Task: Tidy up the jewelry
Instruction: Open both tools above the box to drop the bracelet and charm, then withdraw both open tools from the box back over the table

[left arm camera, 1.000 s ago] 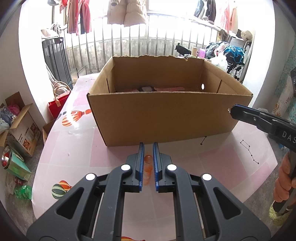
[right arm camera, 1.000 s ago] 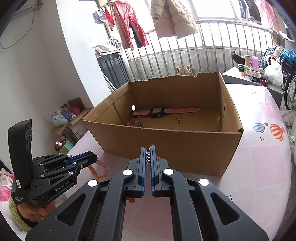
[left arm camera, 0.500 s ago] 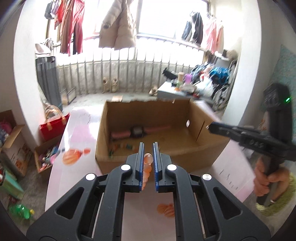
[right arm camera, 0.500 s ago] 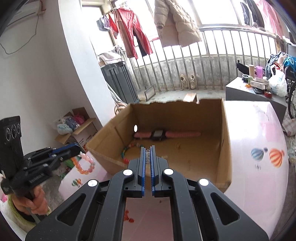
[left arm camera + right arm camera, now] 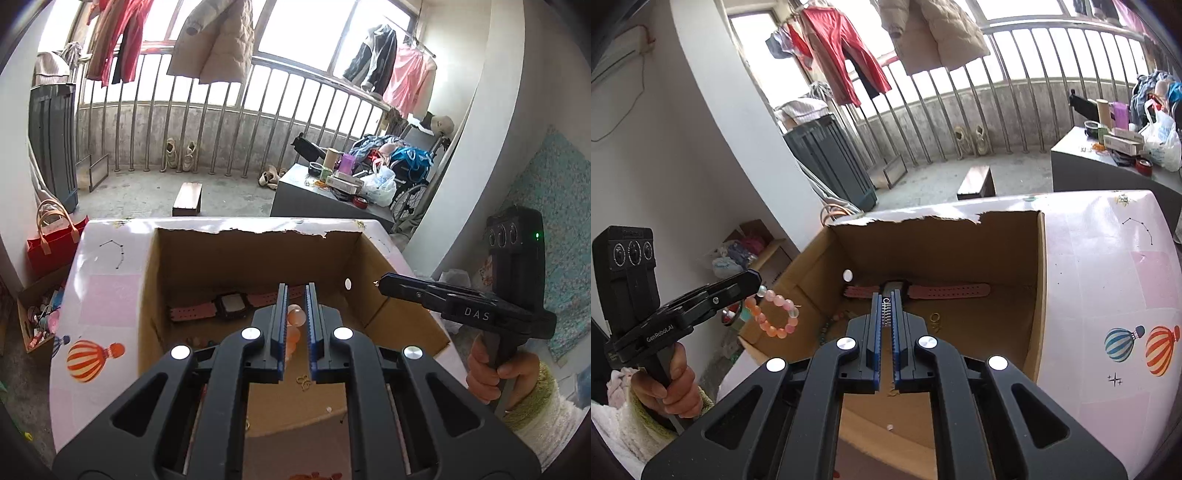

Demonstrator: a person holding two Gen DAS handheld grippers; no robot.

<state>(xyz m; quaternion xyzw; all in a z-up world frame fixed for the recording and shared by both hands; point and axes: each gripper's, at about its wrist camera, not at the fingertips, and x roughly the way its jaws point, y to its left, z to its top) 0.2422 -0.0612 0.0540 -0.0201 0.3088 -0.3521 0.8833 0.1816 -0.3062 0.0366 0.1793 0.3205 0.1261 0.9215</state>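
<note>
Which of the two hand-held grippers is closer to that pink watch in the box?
Right, as far as I can judge. The right hand-held gripper points over the cardboard box, toward the pink watch; the left hand-held gripper hangs outside the box's left wall with the bead bracelet.

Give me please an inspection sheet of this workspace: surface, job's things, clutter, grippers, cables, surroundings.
Surface: table with pink balloon-print cover.
Job's things: cardboard box holding pink watch, gold ring, dark bead string; peach bead bracelet and small silver chain piece are held.
Clutter: orange bits on the table near edge.
Grippers: left gripper jaws shut on the bracelet above the box; right gripper jaws shut on the chain piece.
Cables: thin wire on the wall.
Surroundings: hanging clothes, railing, cluttered side cabinet.
</note>
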